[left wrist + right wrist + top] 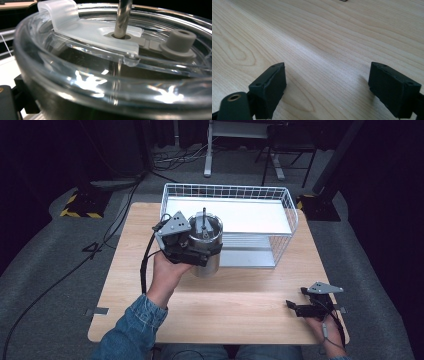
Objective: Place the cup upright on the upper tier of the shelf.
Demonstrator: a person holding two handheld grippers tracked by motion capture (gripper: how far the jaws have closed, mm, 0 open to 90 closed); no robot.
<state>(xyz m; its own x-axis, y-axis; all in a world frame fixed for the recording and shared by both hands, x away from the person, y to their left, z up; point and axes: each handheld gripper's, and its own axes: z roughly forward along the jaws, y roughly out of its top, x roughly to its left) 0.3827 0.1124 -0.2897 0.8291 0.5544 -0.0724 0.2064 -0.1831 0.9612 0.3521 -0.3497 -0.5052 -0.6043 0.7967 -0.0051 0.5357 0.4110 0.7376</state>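
Observation:
A steel tumbler [208, 265] with a clear lid [205, 226] and a metal straw [204, 214] is upright just in front of the wire basket. My left gripper [196, 252] is shut on the tumbler's upper body, from the left side. In the left gripper view the clear lid [82, 47], the straw [123, 17] and a grey plug [180, 41] are very close. Whether the tumbler's base touches the table I cannot tell. My right gripper [296, 306] rests low over the table's front right part, open, with bare wood between its fingers [270, 85].
A white wire basket [289, 212] with a white shelf stands at the back of the wooden table [240, 305]. Beyond the table, stands, cables and a yellow-black striped base [80, 206] sit on the grey floor.

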